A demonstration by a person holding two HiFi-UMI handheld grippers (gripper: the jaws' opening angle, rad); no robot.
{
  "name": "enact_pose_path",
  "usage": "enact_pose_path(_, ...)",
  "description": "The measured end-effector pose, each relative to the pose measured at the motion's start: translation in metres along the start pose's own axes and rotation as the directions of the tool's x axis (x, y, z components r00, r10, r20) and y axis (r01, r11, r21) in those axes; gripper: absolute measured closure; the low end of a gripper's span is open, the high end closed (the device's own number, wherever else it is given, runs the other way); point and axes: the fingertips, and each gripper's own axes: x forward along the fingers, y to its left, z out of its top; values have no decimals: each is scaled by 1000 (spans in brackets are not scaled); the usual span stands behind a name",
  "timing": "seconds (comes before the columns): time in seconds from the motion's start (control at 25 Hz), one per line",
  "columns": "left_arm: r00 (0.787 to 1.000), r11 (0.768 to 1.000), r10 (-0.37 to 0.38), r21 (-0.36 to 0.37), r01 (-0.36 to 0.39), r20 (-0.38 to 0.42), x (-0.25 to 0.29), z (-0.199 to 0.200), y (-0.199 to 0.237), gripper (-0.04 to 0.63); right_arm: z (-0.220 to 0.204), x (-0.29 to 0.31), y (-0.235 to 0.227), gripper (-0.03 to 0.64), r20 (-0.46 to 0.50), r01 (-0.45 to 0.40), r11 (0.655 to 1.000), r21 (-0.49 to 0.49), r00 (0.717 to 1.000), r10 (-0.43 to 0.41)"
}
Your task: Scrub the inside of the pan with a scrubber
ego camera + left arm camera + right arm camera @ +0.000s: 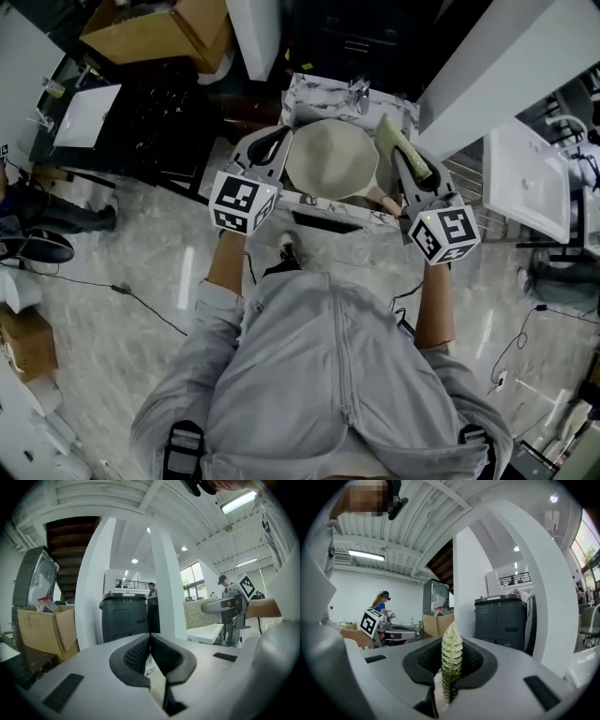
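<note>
A beige round pan (330,157) lies in a small marbled sink (309,94), its inside facing up. My left gripper (272,142) is at the pan's left rim. Its jaws are shut in the left gripper view (150,637), with nothing seen between them. My right gripper (405,167) hangs over the pan's right edge, shut on a yellow-green scrubber (398,142). In the right gripper view the scrubber (451,665) stands upright between the black pads. The pan is out of sight in both gripper views.
A faucet (359,89) stands behind the pan. A cardboard box (159,28) sits far left and a white basin (539,183) to the right. Cables (141,300) cross the floor. A dark bin (124,616) and white pillars stand ahead.
</note>
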Motion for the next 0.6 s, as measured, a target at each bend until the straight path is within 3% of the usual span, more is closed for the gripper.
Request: enact_pose_path(0.6,997,997,-67,-47,66,-29,50,-21,68,574,-14,89,-10,537,-85,67,998,17,994,-65)
